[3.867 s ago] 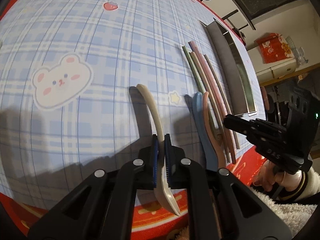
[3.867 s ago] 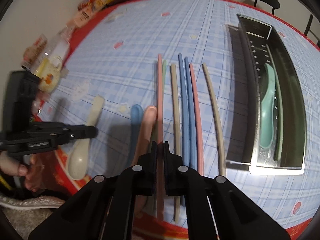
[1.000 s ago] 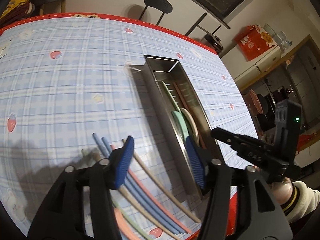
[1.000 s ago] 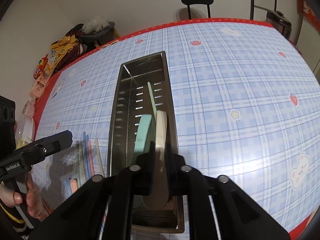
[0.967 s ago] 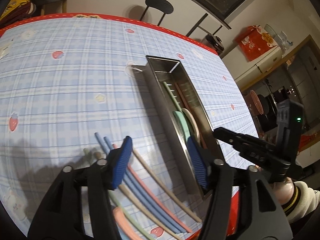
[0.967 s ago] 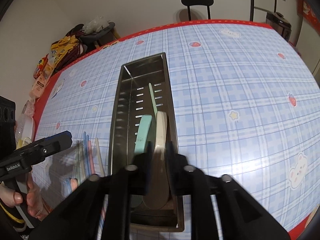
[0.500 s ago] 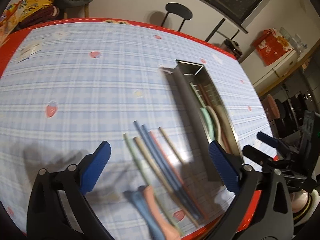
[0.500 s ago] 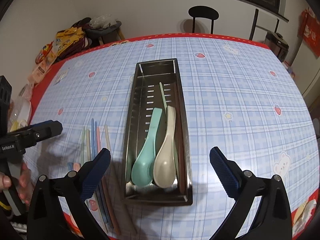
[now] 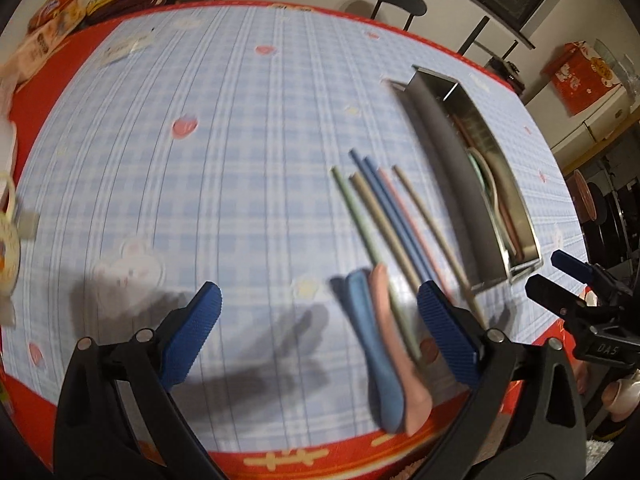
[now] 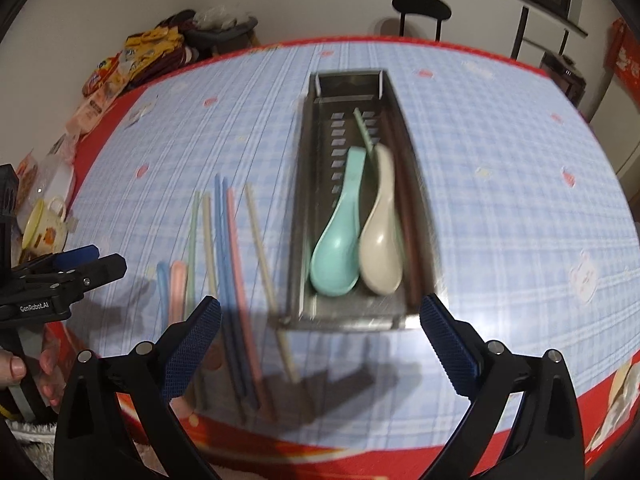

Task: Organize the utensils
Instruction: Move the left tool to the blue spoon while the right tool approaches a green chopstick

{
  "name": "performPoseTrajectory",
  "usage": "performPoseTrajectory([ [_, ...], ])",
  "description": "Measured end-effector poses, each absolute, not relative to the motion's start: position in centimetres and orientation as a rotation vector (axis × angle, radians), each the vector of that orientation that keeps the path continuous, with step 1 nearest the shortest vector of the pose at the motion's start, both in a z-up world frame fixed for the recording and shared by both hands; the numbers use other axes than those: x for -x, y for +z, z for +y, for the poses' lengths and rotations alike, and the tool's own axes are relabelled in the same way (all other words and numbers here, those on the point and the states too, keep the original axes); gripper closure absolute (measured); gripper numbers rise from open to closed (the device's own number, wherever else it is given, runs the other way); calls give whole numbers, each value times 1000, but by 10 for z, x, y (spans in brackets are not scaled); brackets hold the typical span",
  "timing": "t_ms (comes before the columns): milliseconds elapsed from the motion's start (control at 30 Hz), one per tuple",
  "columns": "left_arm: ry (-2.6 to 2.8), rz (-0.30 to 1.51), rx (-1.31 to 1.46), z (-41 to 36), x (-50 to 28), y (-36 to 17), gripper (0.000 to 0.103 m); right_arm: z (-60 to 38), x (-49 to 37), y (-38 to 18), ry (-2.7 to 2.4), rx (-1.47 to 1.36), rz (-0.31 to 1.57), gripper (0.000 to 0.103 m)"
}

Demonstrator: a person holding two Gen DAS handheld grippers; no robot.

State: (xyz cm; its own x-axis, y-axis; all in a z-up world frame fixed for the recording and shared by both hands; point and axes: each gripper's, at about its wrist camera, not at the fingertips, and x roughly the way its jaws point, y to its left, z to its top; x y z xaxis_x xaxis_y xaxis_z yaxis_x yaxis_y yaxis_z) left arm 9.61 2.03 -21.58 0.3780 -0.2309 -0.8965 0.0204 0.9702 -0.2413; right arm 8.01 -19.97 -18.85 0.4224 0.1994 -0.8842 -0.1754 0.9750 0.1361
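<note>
Left hand-held gripper (image 9: 318,330), spread and empty, sits nearest the blue spoon (image 9: 374,344), handle pointing away toward the tray (image 9: 452,160).

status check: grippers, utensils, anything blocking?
Left gripper and right gripper open, empty. Teal spoon and beige spoon lie in metal tray; chopsticks, blue spoon and pink spoon on table. Nothing blocking.

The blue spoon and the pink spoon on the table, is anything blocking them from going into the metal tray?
Yes, partly. The blue spoon and pink spoon lie on one side, and a row of chopsticks lies on the cloth between them and the metal tray. Lifted over the chopsticks, nothing visible blocks them. The left gripper is open and empty.
</note>
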Motion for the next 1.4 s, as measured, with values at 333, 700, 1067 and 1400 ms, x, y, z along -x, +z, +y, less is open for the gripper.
performPoseTrajectory([
  [333, -186, 1201, 202, 22, -69, -222, 7, -176, -56, -198, 358, -37, 1146, 21],
  [700, -260, 1268, 154, 2, -55, -234, 46, -170, -42, -203, 421, -45, 1170, 42],
  [1067, -330, 1304, 73, -31, -48, -245, 50, -179, -36, -205, 425, -59, 1178, 42],
  [1400, -359, 1324, 38, -52, -51, -249, 51, -186, -36, -206, 428, -69, 1178, 42],
])
